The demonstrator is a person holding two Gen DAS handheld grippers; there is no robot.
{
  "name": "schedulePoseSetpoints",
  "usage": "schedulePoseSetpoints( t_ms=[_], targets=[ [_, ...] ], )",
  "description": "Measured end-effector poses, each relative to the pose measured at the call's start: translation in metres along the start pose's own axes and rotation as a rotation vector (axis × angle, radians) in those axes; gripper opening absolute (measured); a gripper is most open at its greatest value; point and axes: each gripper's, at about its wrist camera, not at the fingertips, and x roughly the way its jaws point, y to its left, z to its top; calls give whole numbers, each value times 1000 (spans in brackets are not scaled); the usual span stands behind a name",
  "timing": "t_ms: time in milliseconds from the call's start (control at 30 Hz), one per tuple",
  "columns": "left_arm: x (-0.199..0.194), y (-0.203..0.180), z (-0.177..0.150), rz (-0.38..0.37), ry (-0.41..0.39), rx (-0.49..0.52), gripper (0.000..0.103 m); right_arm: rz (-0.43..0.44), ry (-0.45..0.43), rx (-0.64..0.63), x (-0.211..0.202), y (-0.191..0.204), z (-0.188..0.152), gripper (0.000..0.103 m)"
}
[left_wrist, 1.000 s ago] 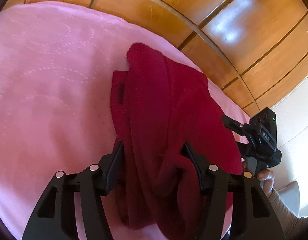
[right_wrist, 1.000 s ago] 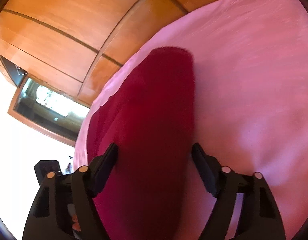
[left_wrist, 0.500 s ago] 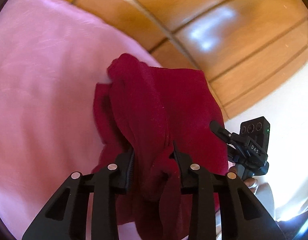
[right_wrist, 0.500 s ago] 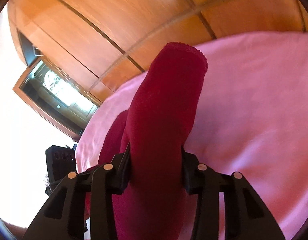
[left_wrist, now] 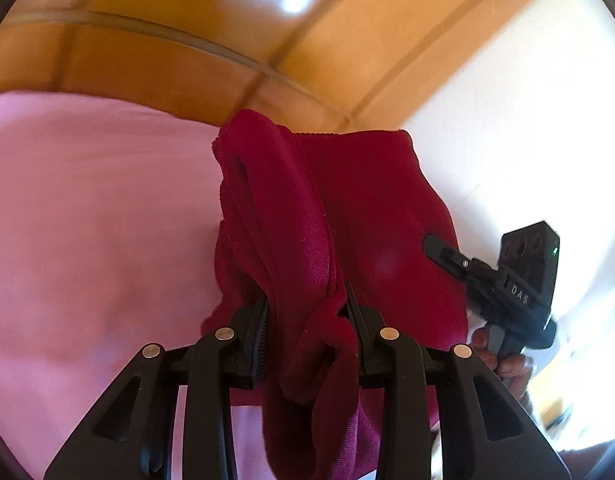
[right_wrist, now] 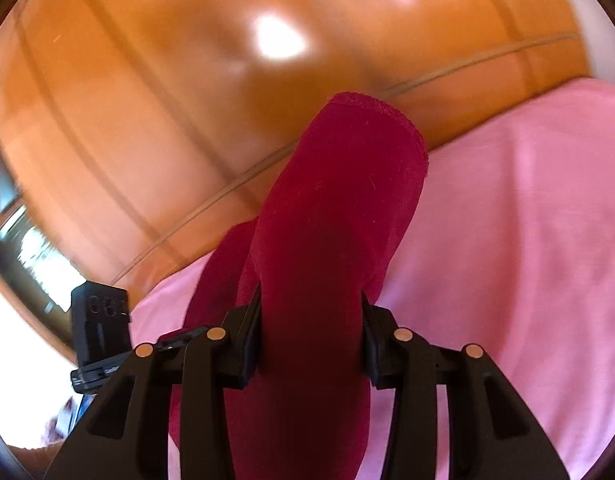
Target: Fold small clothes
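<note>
Both grippers clamp a dark red garment [left_wrist: 359, 208] above a pink sheet [left_wrist: 91, 216]: the left gripper [left_wrist: 305, 304] has its jaws partly closed on a bunched fold, the right gripper [right_wrist: 311, 308] on a thick rolled band of the same cloth, each pair of pads pressing the fabric from both sides after closing in on it moments ago. The garment hangs between the two, its far edge raised clear against the wooden panelling [right_wrist: 179, 92] behind the bed, with the sheet spreading left in the left view and right in the right view.
</note>
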Motion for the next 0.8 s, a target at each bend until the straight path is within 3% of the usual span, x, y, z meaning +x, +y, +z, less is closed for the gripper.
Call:
schedulePoseSetpoints(
  t_ms=[100, 200, 233, 333, 400, 500, 633, 700, 800],
  targets=[
    [71, -11, 0, 113, 156, 60, 31, -120, 15, 43, 2, -44, -5, 41],
    [113, -10, -16, 233, 257, 107, 32, -263, 113, 79, 31, -82, -31, 50],
    [115, -14, -18, 243, 233, 127, 32, -277, 117, 86, 35, -88, -38, 54],
    [110, -16, -14, 257, 216, 112, 35, -250, 67, 149, 29, -97, -49, 79],
    [104, -21, -13, 298, 198, 142, 39, -266, 39, 166, 19, -93, -49, 79],
    [80, -43, -28, 391, 98, 233, 46, -300, -3, 111, 4, -75, -43, 76],
    [61, -47, -39, 443, 25, 280, 46, -299, -43, 35, -10, -54, -32, 66],
    [68, -47, -41, 496, 38, 301, 46, -290, -41, -14, -17, -53, -31, 65],
    [83, -40, -47, 544, 89, 320, 48, -300, 1, -51, 9, -45, -30, 65]
  ],
)
